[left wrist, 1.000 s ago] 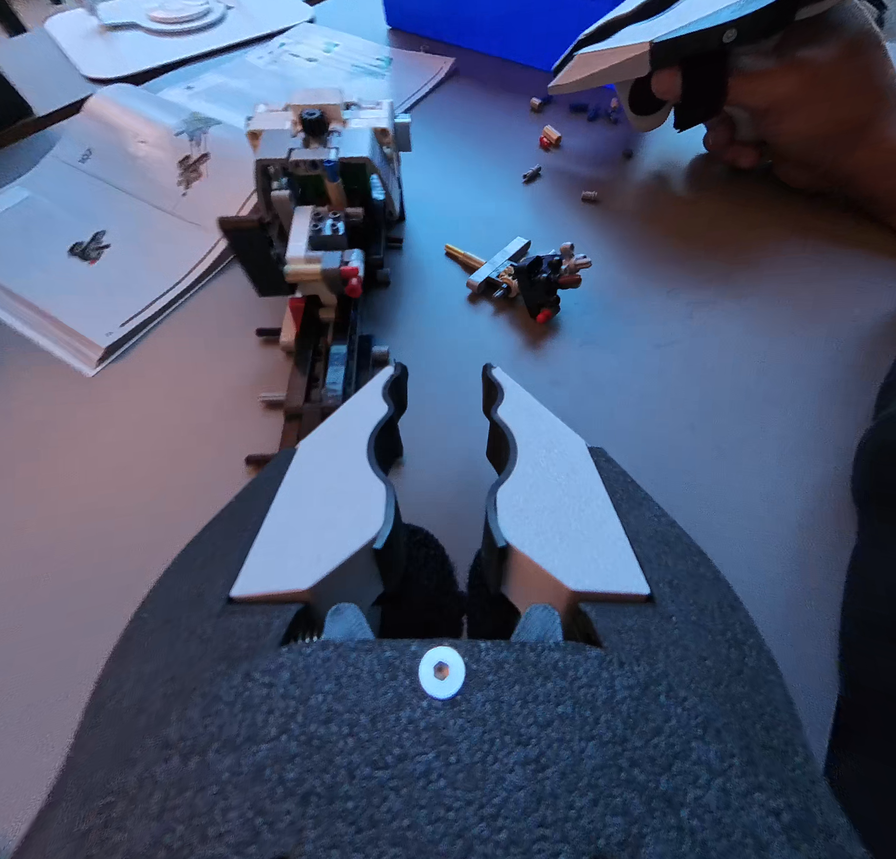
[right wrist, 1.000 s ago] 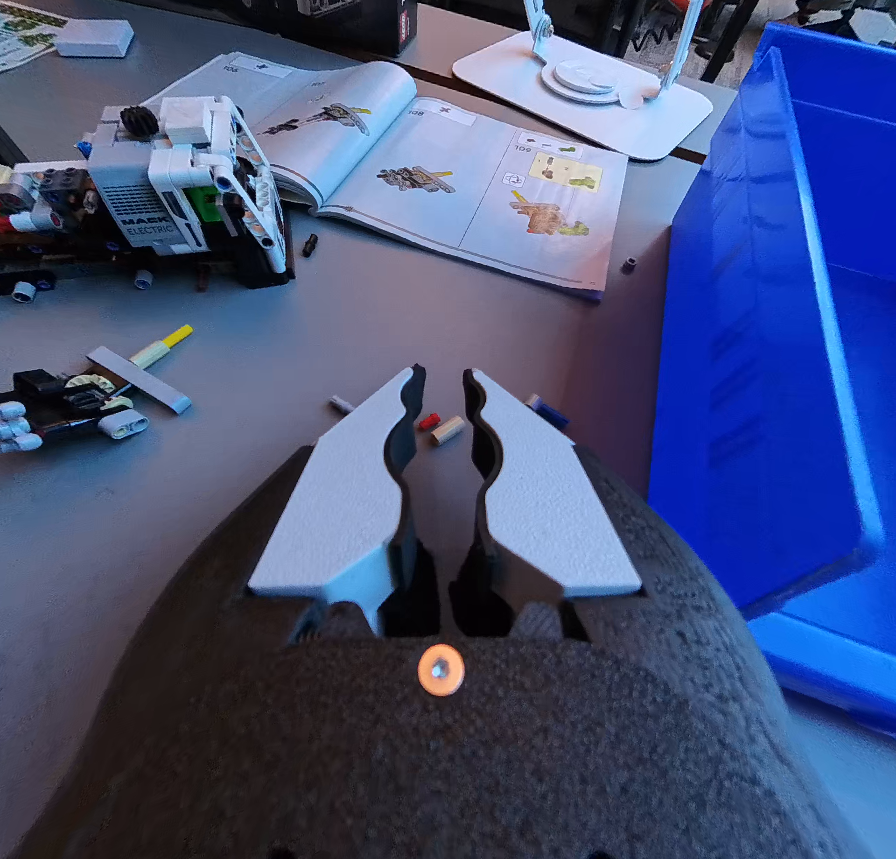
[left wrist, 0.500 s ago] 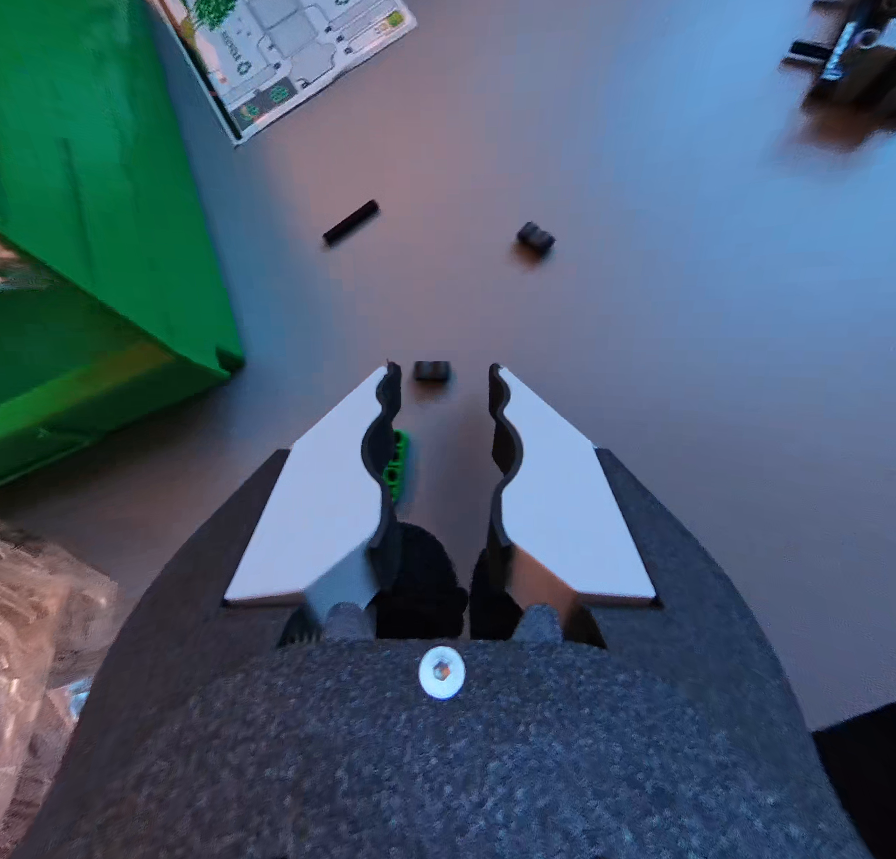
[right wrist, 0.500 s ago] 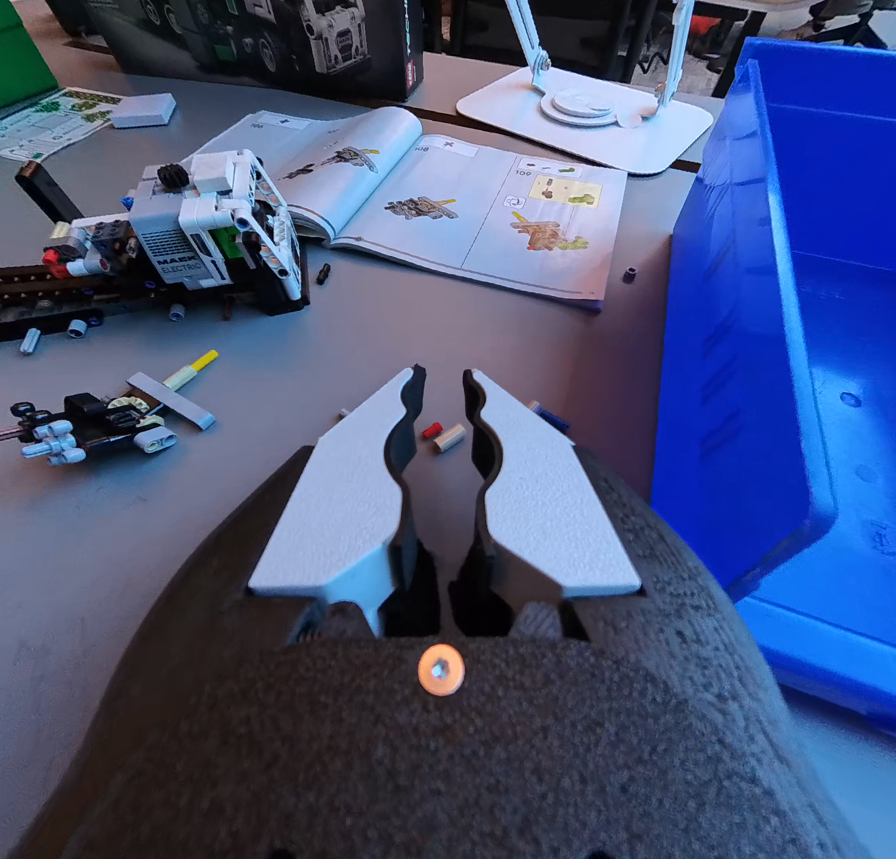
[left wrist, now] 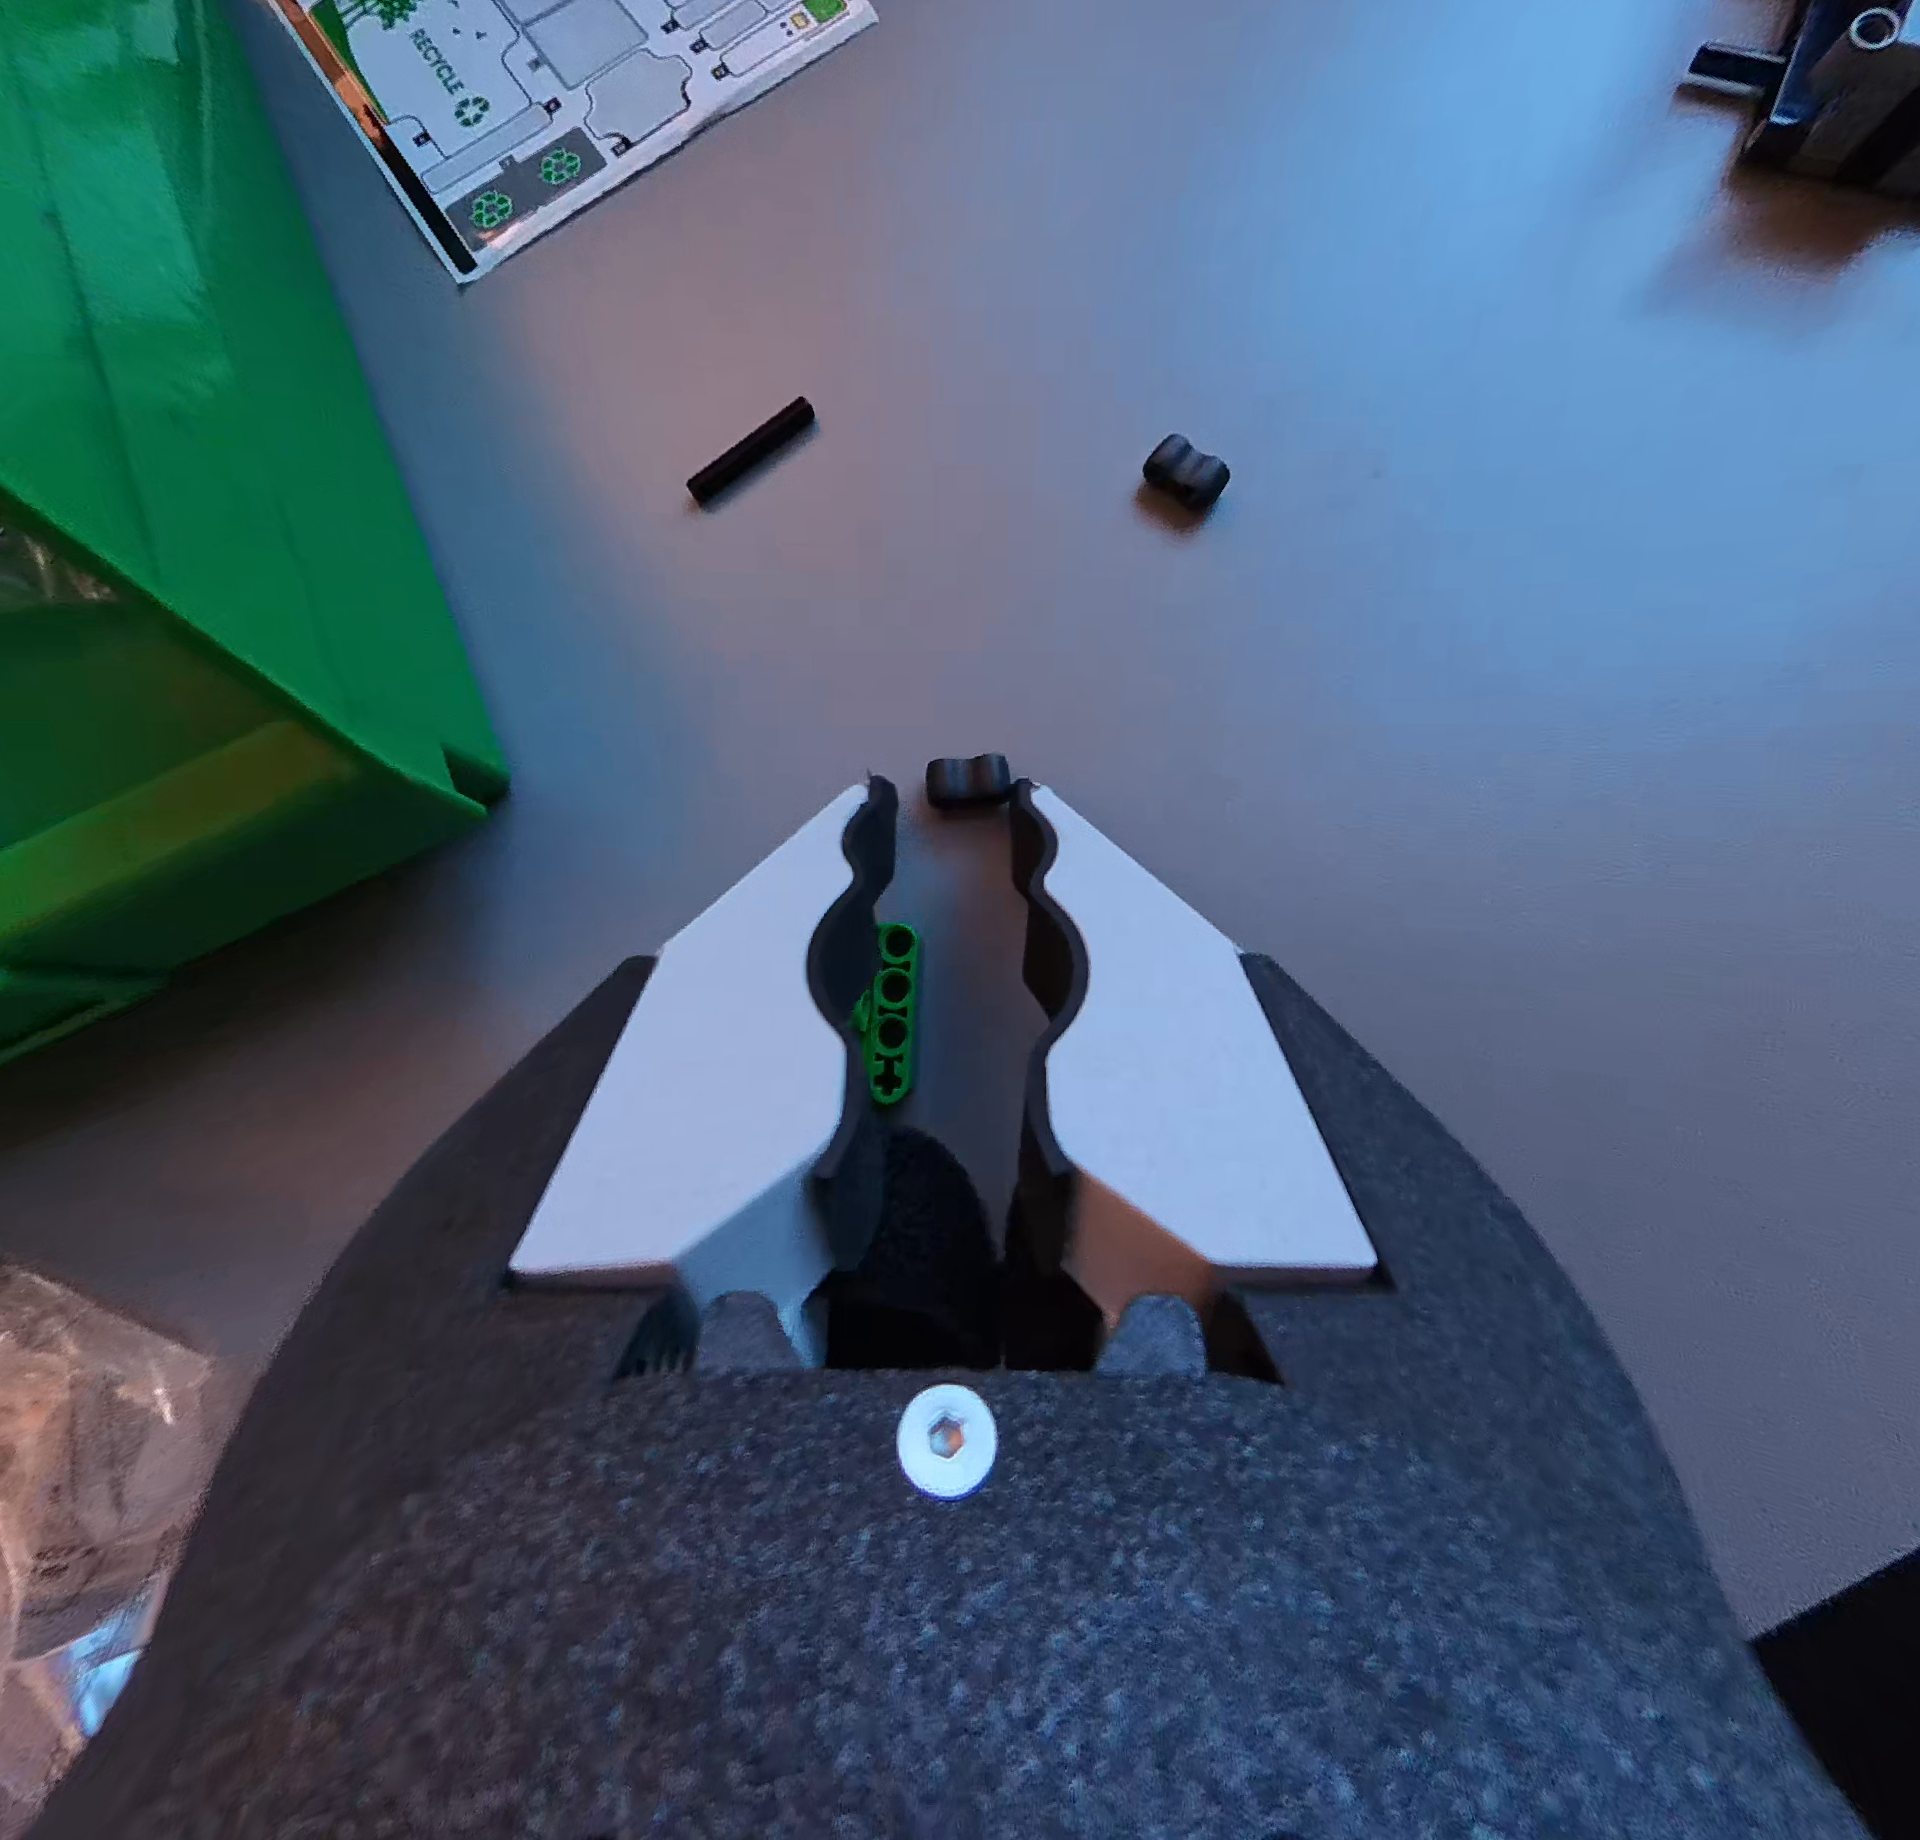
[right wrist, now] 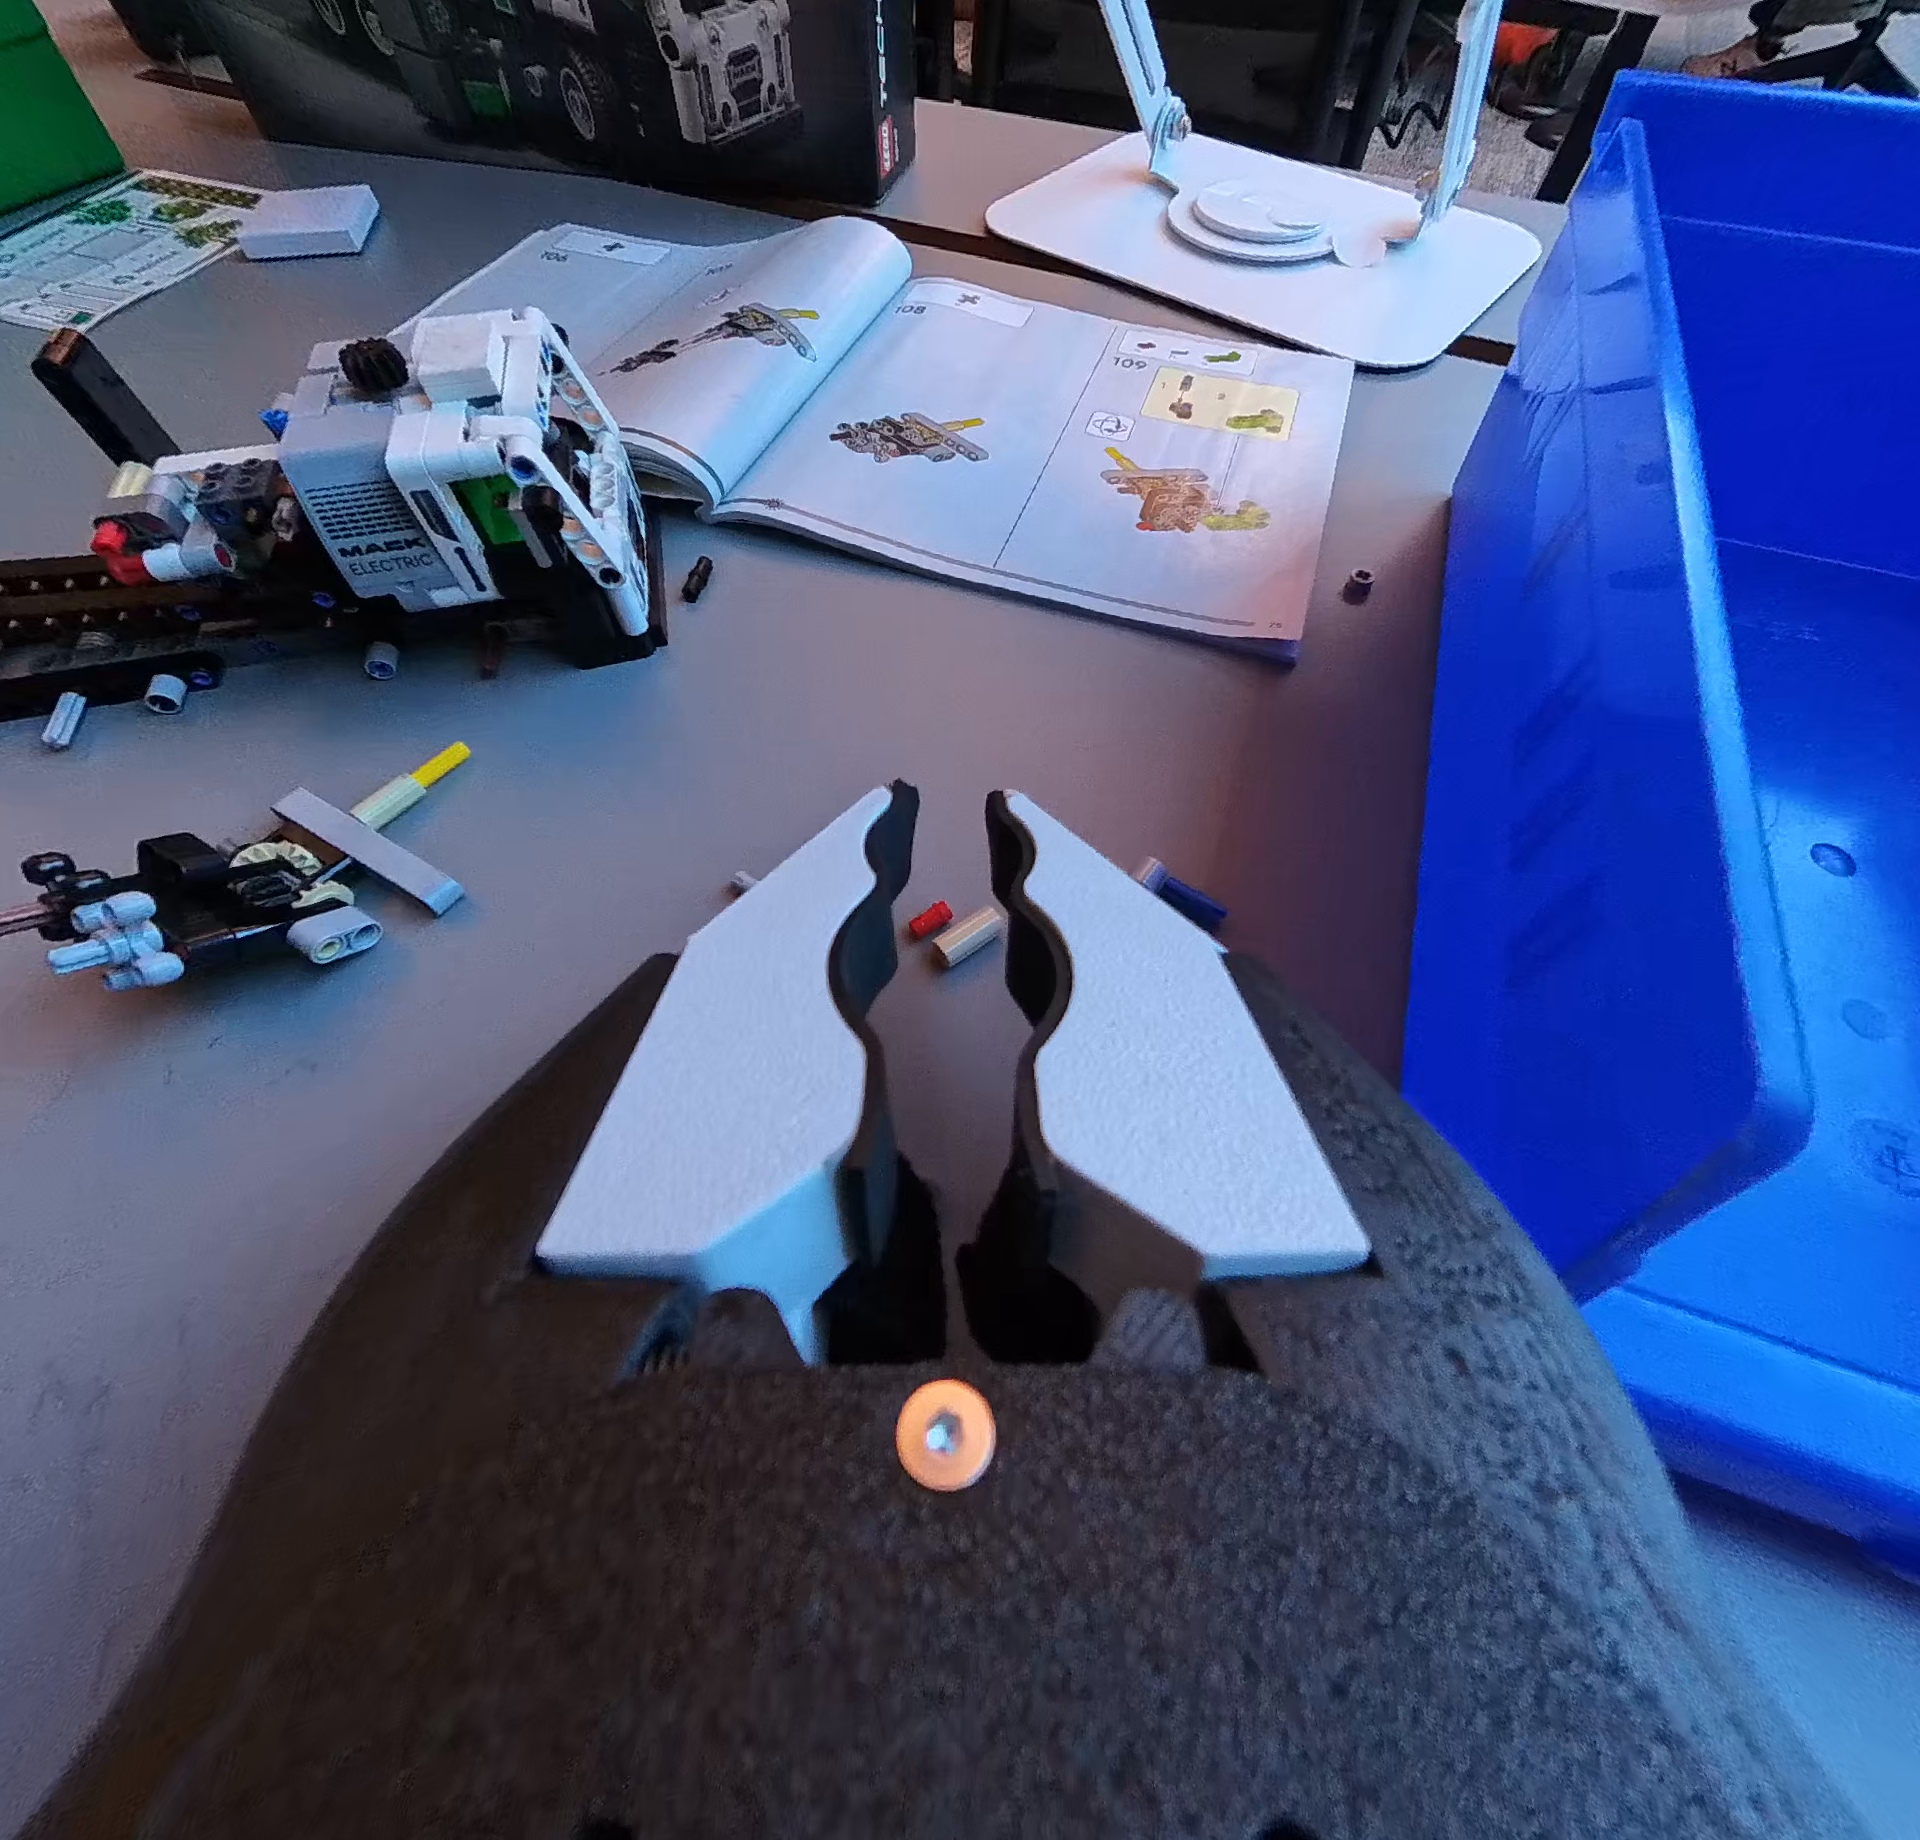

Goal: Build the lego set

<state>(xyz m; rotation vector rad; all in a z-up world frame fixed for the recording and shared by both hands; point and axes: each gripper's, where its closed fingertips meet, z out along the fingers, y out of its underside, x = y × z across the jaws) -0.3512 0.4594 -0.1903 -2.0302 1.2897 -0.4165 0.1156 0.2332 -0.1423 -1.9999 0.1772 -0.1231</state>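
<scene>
While we look down the left gripper [left wrist: 943, 793], its jaws stand parted and hold nothing; a green holed beam [left wrist: 894, 1011] lies on the table between them, a black connector [left wrist: 966, 780] at the tips, a black axle [left wrist: 750, 450] at 11 o'clock. Right view: right gripper [right wrist: 948, 803] narrowly parted, empty, above red and tan pins [right wrist: 956, 930]; we see the half-built white-and-black truck [right wrist: 416, 502] at 10 o'clock, beside the open manual [right wrist: 966, 440].
</scene>
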